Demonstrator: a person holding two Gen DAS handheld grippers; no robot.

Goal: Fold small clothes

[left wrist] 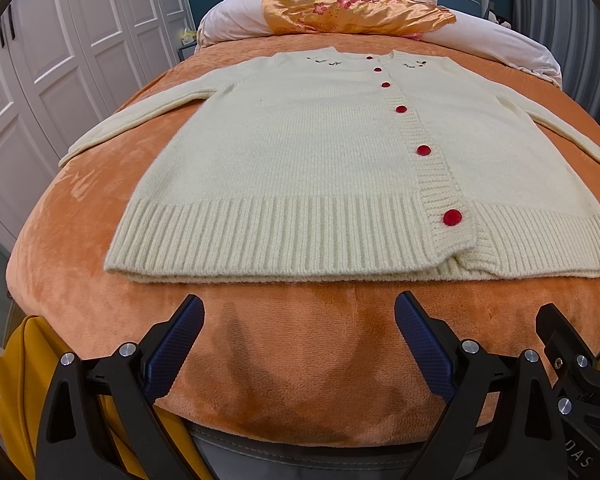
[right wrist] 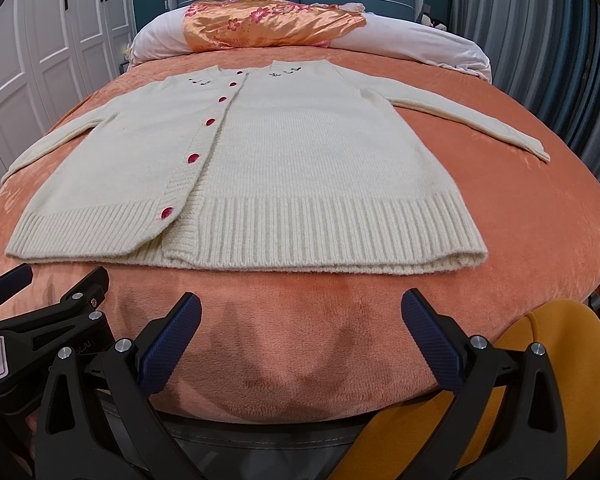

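Note:
A cream knit cardigan [left wrist: 300,152] [right wrist: 284,160] with red buttons lies flat and buttoned on the orange blanket, both sleeves spread out to the sides. Its ribbed hem faces me. My left gripper [left wrist: 300,312] hovers open just short of the hem, nothing between its blue pads. My right gripper [right wrist: 302,312] is likewise open and empty before the hem. In the left wrist view the right gripper's black frame [left wrist: 572,356] shows at the lower right edge; in the right wrist view the left gripper's frame [right wrist: 40,320] sits at the lower left.
The orange blanket [left wrist: 280,344] covers the bed. A shiny orange floral cloth [left wrist: 348,8] lies on white pillows [left wrist: 236,20] at the headboard. White wardrobe doors [left wrist: 60,60] stand left, a grey curtain [right wrist: 540,40] right. Yellow fabric [right wrist: 540,360] hangs near the bed's front edge.

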